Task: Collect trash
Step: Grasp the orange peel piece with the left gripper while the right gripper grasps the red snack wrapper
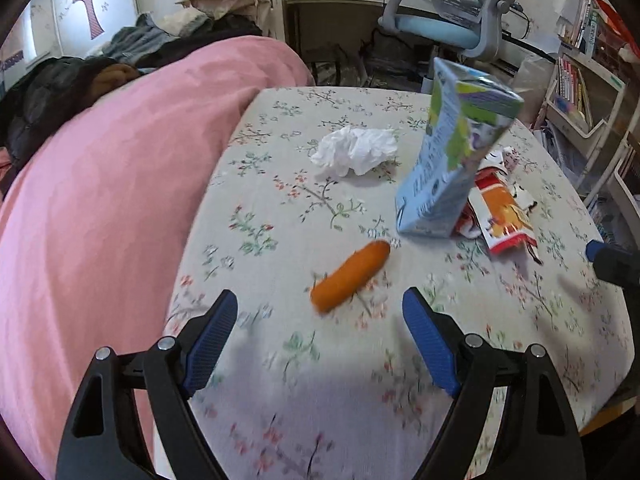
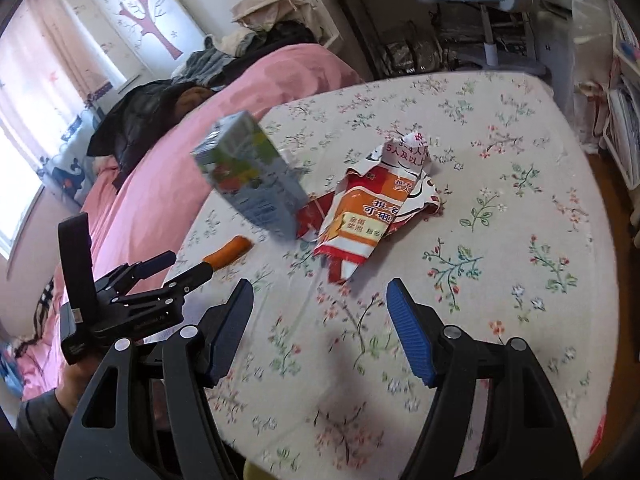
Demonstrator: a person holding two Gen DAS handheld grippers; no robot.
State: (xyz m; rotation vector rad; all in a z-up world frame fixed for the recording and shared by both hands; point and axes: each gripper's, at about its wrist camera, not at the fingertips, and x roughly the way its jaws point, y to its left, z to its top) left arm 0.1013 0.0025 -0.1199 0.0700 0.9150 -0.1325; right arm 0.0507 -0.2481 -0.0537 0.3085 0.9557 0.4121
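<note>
Left gripper (image 1: 320, 312): jaws spread wide, nothing between the blue pads, held above the near part of the floral tablecloth (image 1: 320, 400). Right gripper (image 2: 320, 300): jaws also spread, somewhat narrower, empty, above the same cloth. In the right wrist view the left gripper appears at the left edge, a hand (image 2: 84, 376) and grey sleeve below it.

Nearest trash: an orange sausage-shaped item (image 1: 350, 277) (blurred, exact kind cannot be told) lying flat on the cloth, just ahead of the left gripper's pads and not touching them. In the right wrist view its end shows just past the left gripper's fingertips.

Next out: a light-blue drink carton (image 1: 448, 168) standing on its base, leaning, crumpled at the top. Touching its base on the right, a torn red-orange-white printed wrapper (image 2: 372, 208) lies flat, directly ahead of the right gripper, apart from it.

Further left: a crumpled white tissue (image 1: 354, 150), apart from the carton and the orange item.

Beyond the table: a pink bedcover (image 1: 100, 200) alongside the table's left edge, dark clothing piled on it; a light-blue desk chair (image 1: 448, 20) at the back; a bookshelf (image 1: 580, 80) on the right.
</note>
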